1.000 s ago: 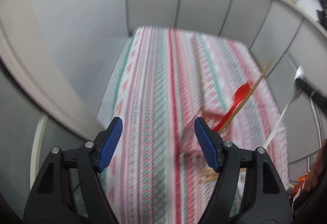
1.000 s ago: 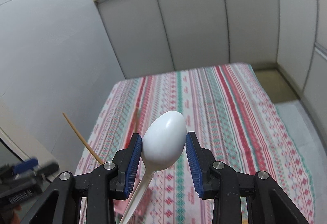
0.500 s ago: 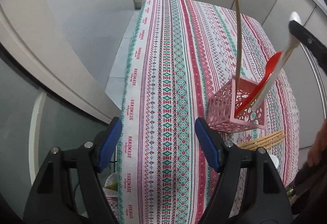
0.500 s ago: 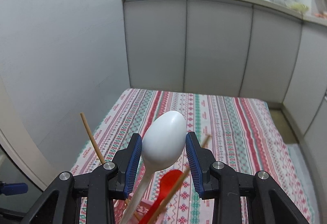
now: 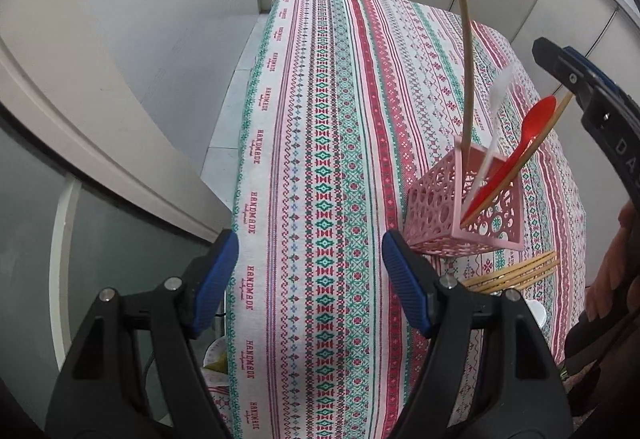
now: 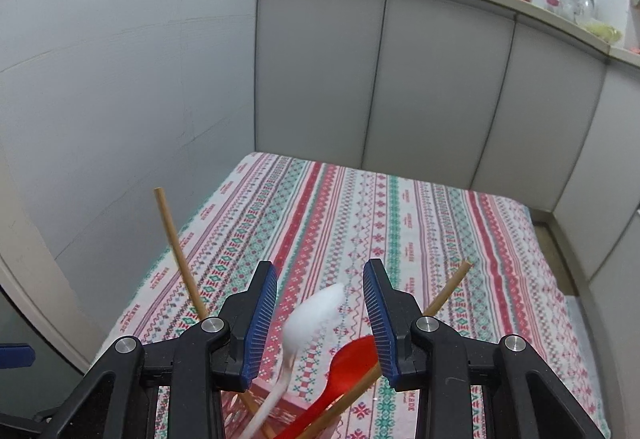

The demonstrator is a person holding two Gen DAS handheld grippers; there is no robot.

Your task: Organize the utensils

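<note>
A pink lattice basket (image 5: 440, 207) stands on the striped tablecloth (image 5: 320, 119). It holds a red spoon (image 5: 534, 123) and two leaning wooden chopsticks (image 5: 466, 71). A white spoon (image 6: 316, 313) is motion-blurred, its handle down in the basket (image 6: 236, 415). Its bowl sits between my right gripper's (image 6: 320, 323) blue pads (image 6: 262, 315) with a gap on each side, so that gripper is open and holds nothing. The left wrist view has the same spoon (image 5: 498, 107) as a pale streak above the basket. My left gripper (image 5: 310, 283) hangs open and empty over the cloth, left of the basket.
More chopsticks (image 5: 516, 271) lie flat on the cloth just in front of the basket. A hand (image 5: 612, 271) shows at the right edge. Grey cabinet fronts (image 6: 440, 99) close off the far side of the table, and a wall (image 6: 120, 79) runs along its left.
The white spoon was clamped by its bowl in the right gripper; now it sits lower, blurred and clear of the pads, its handle in the basket. The right gripper moved over the basket.
</note>
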